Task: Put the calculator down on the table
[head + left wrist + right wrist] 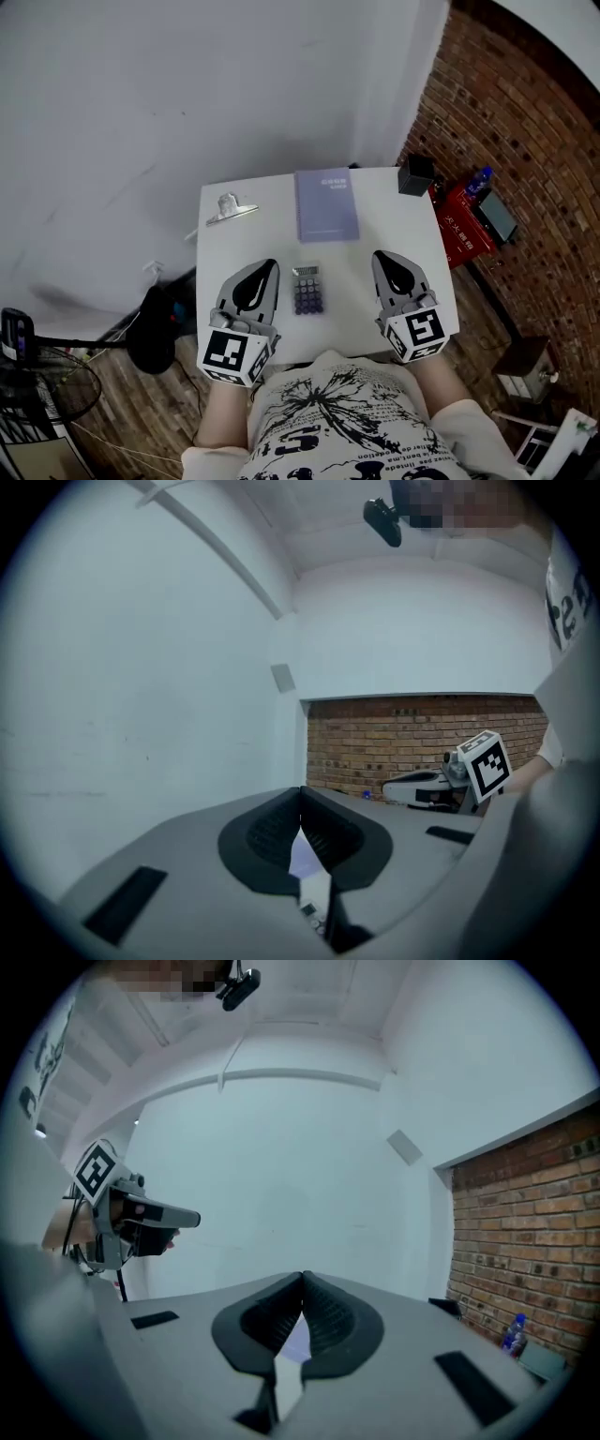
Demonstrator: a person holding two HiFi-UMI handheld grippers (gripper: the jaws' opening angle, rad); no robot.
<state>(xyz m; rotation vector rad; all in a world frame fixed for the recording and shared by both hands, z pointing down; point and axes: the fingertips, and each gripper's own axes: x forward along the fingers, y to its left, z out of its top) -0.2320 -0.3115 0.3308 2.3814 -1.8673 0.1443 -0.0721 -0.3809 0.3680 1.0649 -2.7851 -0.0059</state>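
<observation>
The calculator (307,289) is small and grey with dark keys, and it lies flat on the white table (412,244), near its front edge. My left gripper (267,267) hovers just left of it, jaws shut and empty. My right gripper (383,256) hangs to the right of it, also shut with nothing held. Both grippers are apart from the calculator and point roughly level toward the far wall. In the left gripper view the left gripper (301,791) has its black pads pressed together, and the right gripper (441,786) shows beside it. In the right gripper view the right gripper (303,1279) is shut, with the left gripper (141,1214) at the left.
A purple book (326,204) lies at the back middle of the table, and a metal clip-like object (230,208) at the back left. A black box (415,174) stands at the back right corner. A red case (466,225) and a blue bottle (479,180) sit by the brick wall.
</observation>
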